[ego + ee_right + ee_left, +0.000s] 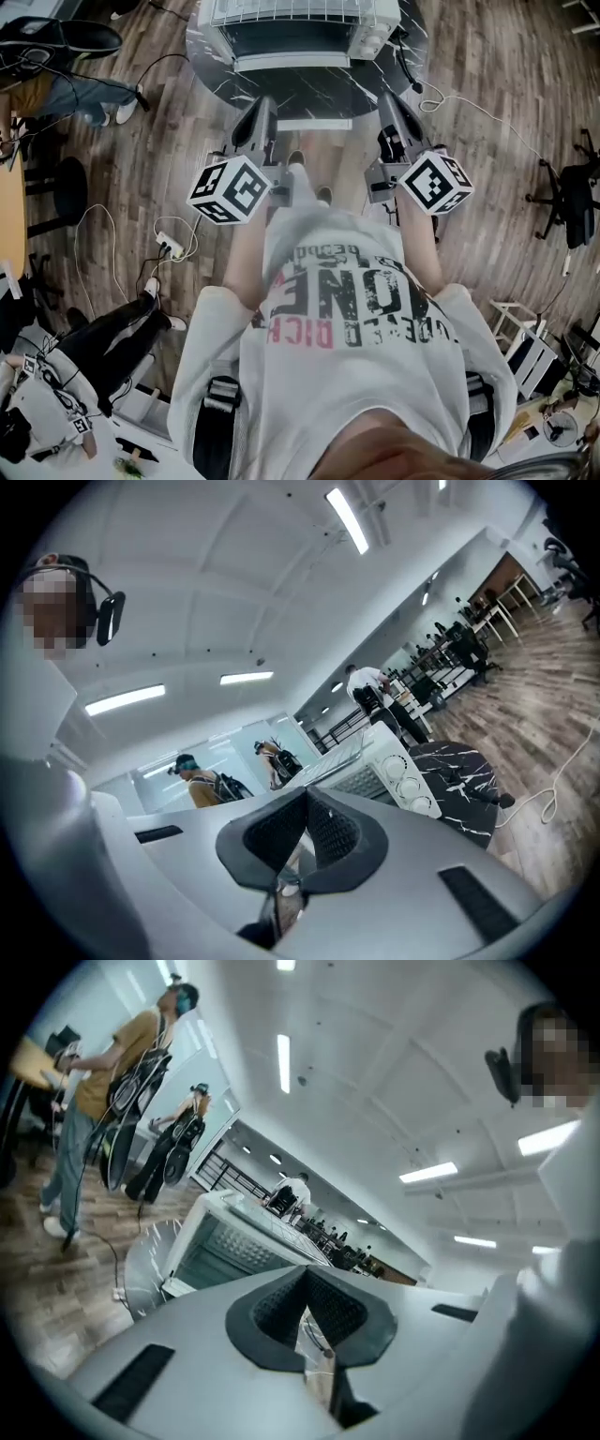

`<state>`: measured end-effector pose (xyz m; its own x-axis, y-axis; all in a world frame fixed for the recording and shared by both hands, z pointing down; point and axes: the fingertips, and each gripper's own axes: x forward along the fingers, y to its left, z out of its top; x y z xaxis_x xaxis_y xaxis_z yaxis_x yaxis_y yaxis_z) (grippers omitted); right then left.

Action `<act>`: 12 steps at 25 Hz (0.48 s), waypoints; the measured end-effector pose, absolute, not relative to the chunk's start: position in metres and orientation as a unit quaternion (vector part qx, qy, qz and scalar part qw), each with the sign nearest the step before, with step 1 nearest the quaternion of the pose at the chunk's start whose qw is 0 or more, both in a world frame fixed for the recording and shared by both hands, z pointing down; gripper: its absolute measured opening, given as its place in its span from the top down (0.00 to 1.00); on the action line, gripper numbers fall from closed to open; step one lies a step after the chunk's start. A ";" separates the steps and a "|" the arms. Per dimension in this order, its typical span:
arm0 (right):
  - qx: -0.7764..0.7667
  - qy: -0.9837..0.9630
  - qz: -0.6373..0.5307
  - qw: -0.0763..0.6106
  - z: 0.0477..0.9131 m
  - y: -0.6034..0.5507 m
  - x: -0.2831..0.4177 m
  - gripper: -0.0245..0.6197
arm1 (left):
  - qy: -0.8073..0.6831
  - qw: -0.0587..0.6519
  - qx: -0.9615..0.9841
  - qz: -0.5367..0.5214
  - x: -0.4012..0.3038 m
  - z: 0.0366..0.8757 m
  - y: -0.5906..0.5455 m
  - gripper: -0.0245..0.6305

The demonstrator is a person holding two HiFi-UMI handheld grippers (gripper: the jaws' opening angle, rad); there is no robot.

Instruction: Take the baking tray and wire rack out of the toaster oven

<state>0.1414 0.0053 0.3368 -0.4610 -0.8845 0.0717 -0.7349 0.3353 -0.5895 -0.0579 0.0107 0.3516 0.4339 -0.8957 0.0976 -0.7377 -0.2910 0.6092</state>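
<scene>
A white toaster oven [300,28] stands on a round black marble table [211,66], its door [291,63] folded down toward me. A wire grid [281,11] lies across the oven's top. The oven's inside is dim and I cannot make out a tray. My left gripper [265,103] and right gripper [387,97] hover side by side just short of the table's near edge, apart from the oven. Both pairs of jaws are shut with nothing between them. The oven [225,1241] lies ahead of the left gripper [305,1293]. Its knob side [398,775] lies ahead of the right gripper [307,822].
A dark cabled device [410,75] lies on the table's right side. Cables and a power strip [169,246] trail over the wooden floor on the left. A stool [66,187] stands at the left and an office chair [572,197] at the right. Other people [103,1101] stand behind the table.
</scene>
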 end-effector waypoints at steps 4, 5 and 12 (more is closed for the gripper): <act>-0.496 0.833 -0.224 0.098 0.325 0.024 0.128 0.96 | -0.545 0.197 0.812 -0.066 -0.053 0.334 0.029 0.96; -0.497 0.839 -0.205 0.084 0.323 0.028 0.123 0.96 | -0.550 0.173 0.816 -0.050 -0.051 0.329 0.033 0.96; -0.486 0.870 -0.076 -0.009 0.313 0.052 0.088 0.96 | -0.561 0.057 0.826 0.008 -0.032 0.305 0.049 0.96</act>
